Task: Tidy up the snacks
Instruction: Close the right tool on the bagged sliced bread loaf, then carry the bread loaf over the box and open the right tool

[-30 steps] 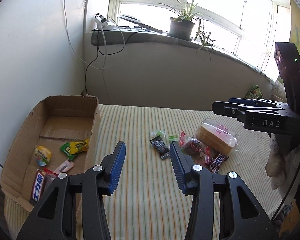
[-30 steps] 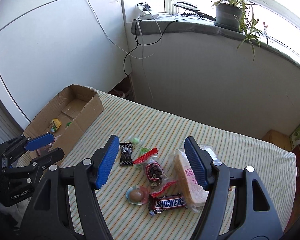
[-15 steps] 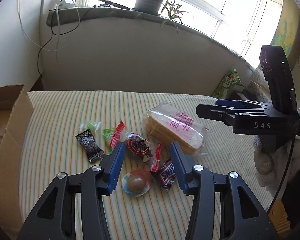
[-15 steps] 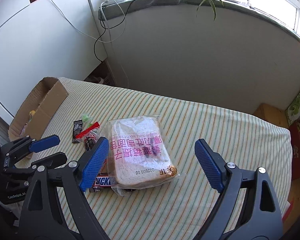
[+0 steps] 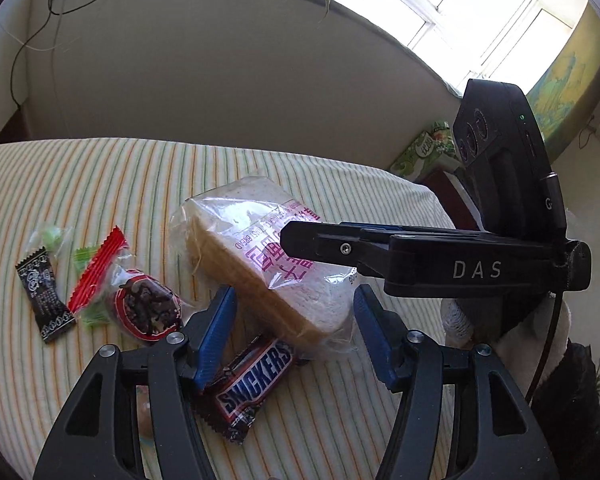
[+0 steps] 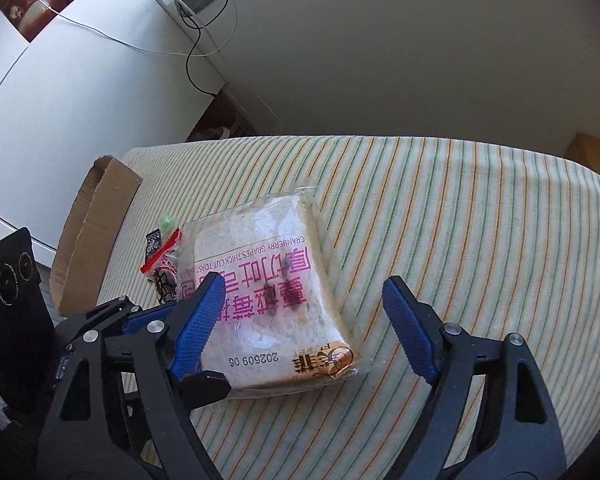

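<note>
Fingers of both grippers apart, just moved, straddling bread bag, none pressing.

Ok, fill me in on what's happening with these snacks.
A person is sorting snacks on a striped tablecloth with a hand-held gripper in each hand. Both have closed in on the bagged bread: the right hand-held gripper straddles it with jaws open, not pressing, and the left hand-held gripper frames its near corner, jaws just opening. A Snickers bar and small candies lie beside the bread. The cardboard box waits at the table's end.
</note>
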`<state>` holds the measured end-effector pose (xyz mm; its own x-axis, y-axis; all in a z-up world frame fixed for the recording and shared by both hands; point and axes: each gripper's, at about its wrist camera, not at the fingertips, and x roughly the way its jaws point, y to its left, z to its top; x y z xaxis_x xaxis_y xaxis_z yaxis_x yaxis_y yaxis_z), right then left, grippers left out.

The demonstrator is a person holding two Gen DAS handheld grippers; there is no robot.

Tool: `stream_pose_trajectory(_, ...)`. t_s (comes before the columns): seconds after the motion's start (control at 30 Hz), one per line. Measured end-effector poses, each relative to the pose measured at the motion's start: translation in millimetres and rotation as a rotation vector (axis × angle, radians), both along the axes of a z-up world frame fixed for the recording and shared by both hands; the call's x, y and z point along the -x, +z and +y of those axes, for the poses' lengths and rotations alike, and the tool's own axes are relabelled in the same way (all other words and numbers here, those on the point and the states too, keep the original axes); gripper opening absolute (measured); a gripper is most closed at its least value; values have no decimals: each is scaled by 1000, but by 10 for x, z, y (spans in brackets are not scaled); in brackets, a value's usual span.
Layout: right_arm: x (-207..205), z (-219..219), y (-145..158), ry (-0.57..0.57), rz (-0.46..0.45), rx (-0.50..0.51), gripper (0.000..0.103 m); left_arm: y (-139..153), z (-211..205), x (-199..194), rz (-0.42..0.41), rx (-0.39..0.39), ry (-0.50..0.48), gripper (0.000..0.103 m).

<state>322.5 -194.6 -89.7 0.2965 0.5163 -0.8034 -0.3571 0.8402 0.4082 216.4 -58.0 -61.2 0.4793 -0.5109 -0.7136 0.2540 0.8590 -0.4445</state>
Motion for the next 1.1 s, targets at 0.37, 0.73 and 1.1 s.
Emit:
stream_pose_trajectory(0.37,81,61,49,-11,14,5,57,-12,-165,-105,-12,-30,-13,58)
stream_pose_trajectory(0.73,469,178,524,3,-68,9,54,408,-134,316,-156,-132,-2,58)
stream_pose_trajectory(1.1,821,846,1006,88,-156,-7,54,732,447,780,-282,-169,122,58)
